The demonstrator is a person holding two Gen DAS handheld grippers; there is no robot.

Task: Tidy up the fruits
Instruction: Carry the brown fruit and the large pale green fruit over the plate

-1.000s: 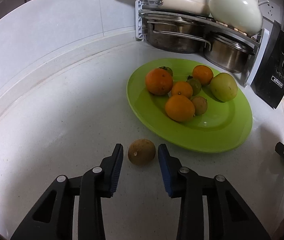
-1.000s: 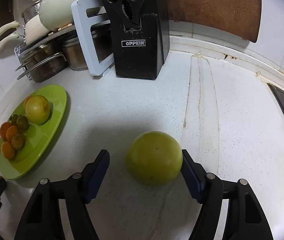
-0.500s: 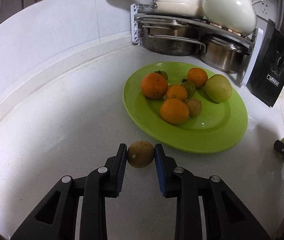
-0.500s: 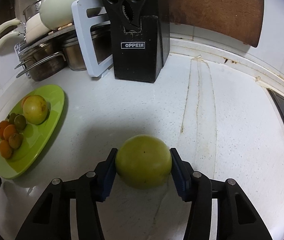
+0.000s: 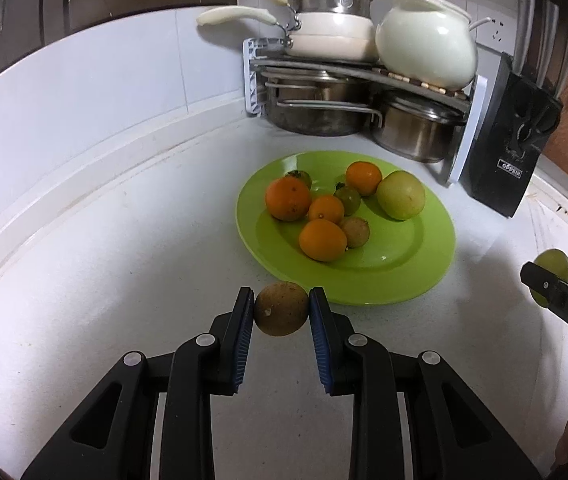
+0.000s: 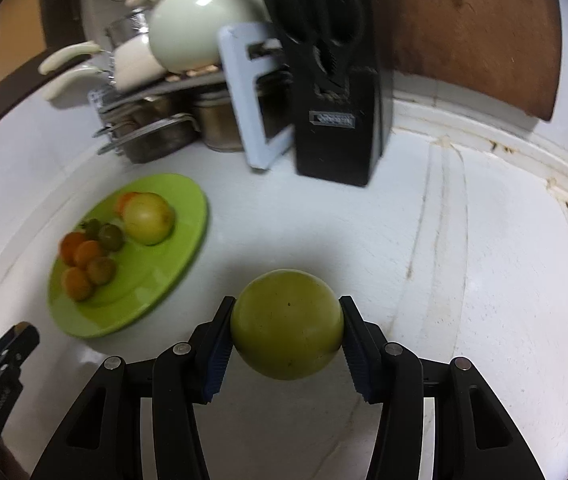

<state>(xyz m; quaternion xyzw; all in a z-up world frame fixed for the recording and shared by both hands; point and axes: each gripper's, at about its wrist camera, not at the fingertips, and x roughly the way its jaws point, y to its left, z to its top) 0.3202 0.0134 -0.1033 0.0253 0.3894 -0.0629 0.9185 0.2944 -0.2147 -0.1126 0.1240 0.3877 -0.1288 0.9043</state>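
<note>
**Both tools now carrying fruit toward the plate**

The left tool (image 5: 281, 312) is now clamping the small brown fruit (image 5: 281, 309), where a second ago its pads were standing wide apart around it; the fruit is sitting just short of the green plate (image 5: 424, 276). On the plate, oranges and a yellow-green fruit (image 5: 400, 195) are already lying together. The right tool (image 6: 287, 326) is likewise gripping the large green fruit (image 6: 287, 323), lifted and swinging, judging by the blur. Both pieces look ready for the plate. The knife block (image 5: 514, 152) is showing "OPPEIN"; the right tool's arm is showing "DAS".
</note>
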